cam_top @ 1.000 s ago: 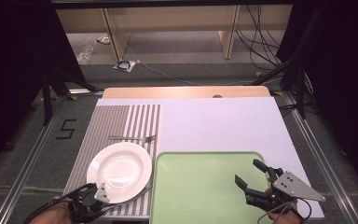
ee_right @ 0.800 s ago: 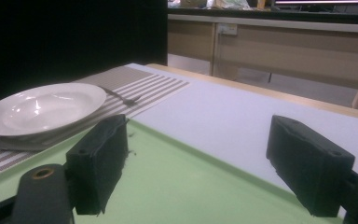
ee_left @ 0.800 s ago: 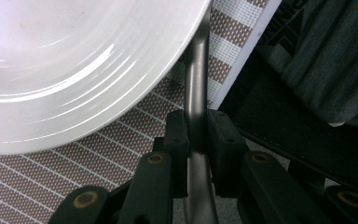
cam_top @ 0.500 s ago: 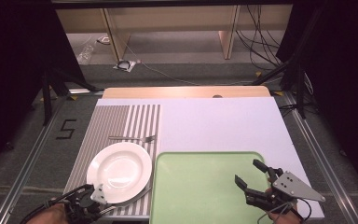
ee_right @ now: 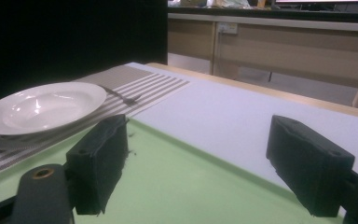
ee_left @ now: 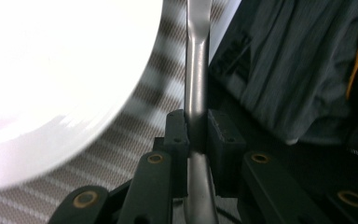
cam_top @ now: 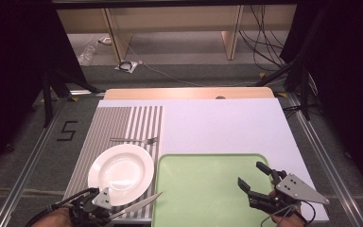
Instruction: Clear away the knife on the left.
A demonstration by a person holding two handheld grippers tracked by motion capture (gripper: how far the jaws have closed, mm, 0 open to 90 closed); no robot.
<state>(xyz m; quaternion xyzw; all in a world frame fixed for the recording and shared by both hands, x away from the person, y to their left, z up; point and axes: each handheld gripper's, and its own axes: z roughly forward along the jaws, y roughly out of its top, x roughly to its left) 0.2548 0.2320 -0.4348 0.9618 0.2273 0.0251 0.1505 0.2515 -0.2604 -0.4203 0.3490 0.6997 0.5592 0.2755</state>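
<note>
Place setting in progress, seen from above and along both grippers. My left gripper is clamped narrowly on the handle of a table knife, whose blade reaches out over the near edge of the striped placemat, just beside the white plate on its tray side; the left gripper view shows the pads pressing the steel handle from both sides. A fork lies on the placemat beyond the plate. My right gripper hovers over the green tray with its jaws wide and nothing between them.

To do this step well, I judge the knife should be lowered flat onto the placemat, parallel to the plate's edge and clear of its rim, and let go only once it rests.

Against the earlier frames, the blade now shows past the plate; the right gripper is unchanged.
</note>
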